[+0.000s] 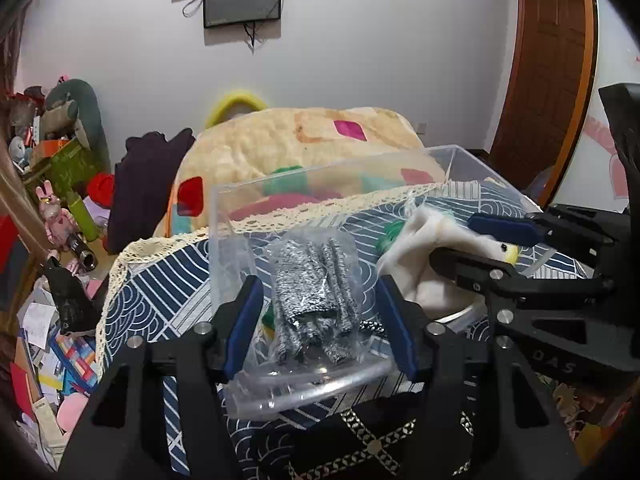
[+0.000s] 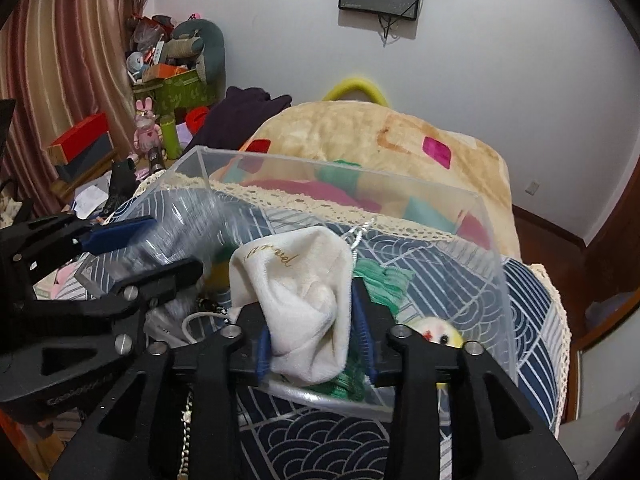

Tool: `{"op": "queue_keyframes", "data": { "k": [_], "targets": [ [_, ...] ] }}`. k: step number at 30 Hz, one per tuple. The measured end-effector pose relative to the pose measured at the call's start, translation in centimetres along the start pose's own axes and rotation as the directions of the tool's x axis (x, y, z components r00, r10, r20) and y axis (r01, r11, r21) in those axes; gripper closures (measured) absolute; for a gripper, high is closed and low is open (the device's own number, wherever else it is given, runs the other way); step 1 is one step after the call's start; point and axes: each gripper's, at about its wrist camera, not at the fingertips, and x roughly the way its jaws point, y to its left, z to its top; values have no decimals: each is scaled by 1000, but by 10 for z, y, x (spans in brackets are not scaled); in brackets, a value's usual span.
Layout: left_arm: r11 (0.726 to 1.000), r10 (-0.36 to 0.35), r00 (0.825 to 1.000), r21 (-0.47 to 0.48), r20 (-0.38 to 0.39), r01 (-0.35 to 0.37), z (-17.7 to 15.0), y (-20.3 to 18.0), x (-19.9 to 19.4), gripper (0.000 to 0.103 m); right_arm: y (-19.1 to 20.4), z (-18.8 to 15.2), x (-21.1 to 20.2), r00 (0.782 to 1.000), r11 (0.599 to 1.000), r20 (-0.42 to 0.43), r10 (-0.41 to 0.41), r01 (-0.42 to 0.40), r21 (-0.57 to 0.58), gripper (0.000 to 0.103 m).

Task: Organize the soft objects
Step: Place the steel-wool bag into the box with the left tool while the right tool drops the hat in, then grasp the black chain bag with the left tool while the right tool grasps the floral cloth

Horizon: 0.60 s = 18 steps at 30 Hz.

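While our right gripper [image 2: 316,340] is clamped on the white pouch [image 2: 304,300] over the near edge of the clear box [image 2: 492,240], our left gripper [image 1: 320,320] is spread wide, fingers either side of the plastic bag of grey knit fabric [image 1: 316,300], no squeeze visible. Both sit over the blue patterned cloth [image 1: 160,300]. Green tassel [image 2: 380,280] and small yellow plush [image 2: 436,330] lie in the box.
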Motion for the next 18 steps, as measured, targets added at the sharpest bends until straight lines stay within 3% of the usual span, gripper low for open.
{"op": "queue_keyframes", "data": {
  "k": [3, 9, 13, 18],
  "targets": [
    [1000, 10, 1000, 20, 13, -10, -2, -3, -8, 44, -2, -2, -6, 1000, 1000, 17, -2, 2, 3, 54],
    [1000, 8, 998, 25, 55, -9, -2, -5, -33, 36, -1, -3, -23, 999, 1000, 52, -13, 14, -14, 53],
    [1000, 16, 994, 21, 108, -18, -3, -2, -57, 25, 1, -3, -41, 995, 1000, 101, -21, 23, -18, 44],
    [1000, 15, 988, 18, 154, -18, -6, -1, -82, 12, 2, -3, -67, 984, 1000, 176, -19, 22, -11, 40]
  ]
}}
